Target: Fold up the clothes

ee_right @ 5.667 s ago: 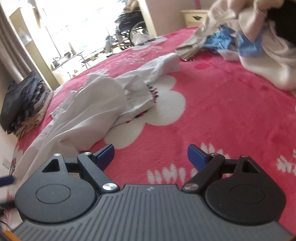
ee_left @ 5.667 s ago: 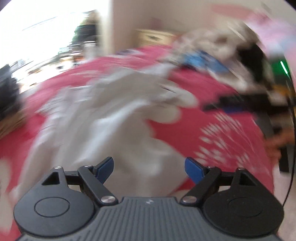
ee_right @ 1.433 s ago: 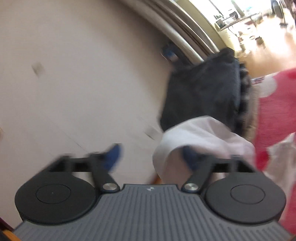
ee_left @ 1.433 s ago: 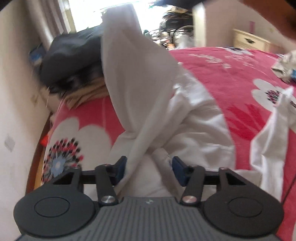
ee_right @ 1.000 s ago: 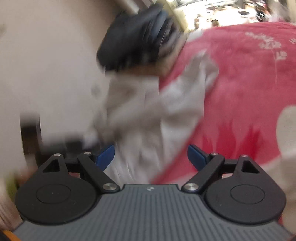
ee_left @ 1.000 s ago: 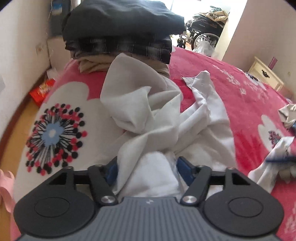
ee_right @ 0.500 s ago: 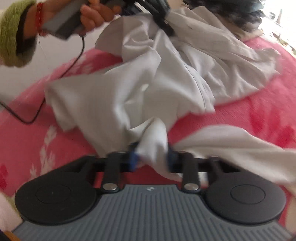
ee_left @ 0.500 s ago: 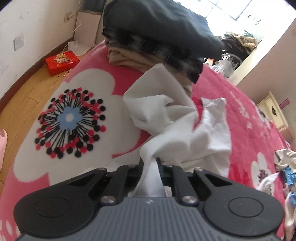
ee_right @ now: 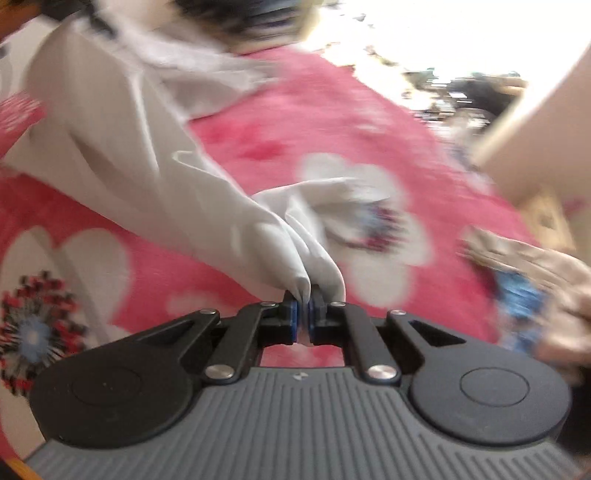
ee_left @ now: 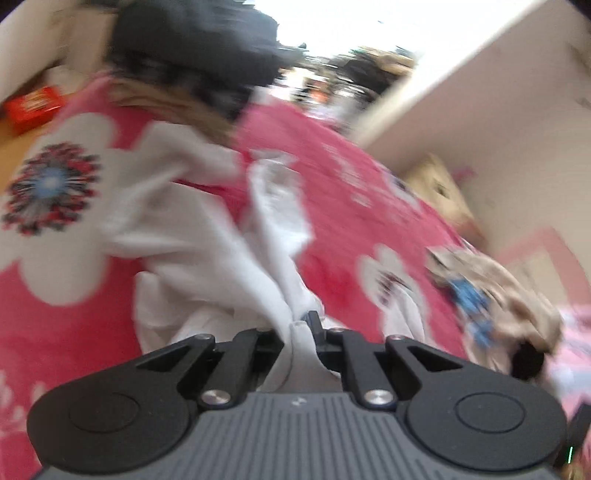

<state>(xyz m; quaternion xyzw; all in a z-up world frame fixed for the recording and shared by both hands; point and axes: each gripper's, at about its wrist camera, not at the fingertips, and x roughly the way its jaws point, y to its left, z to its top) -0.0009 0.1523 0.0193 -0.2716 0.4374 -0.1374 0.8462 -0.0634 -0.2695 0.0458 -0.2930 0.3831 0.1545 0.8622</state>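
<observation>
Crumpled white cotton garment [ee_left: 207,236] spread mid-frame across red flower-print blanket [ee_left: 351,206] (both views blurred). Pinched in left gripper [ee_left: 299,332] and in right gripper [ee_right: 303,314], both pressed tight on folds.

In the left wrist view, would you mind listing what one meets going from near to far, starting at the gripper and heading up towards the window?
left gripper shut on the white garment → red floral blanket → tan folded clothes → dark folded clothes on top of that stack → bright window area.
</observation>
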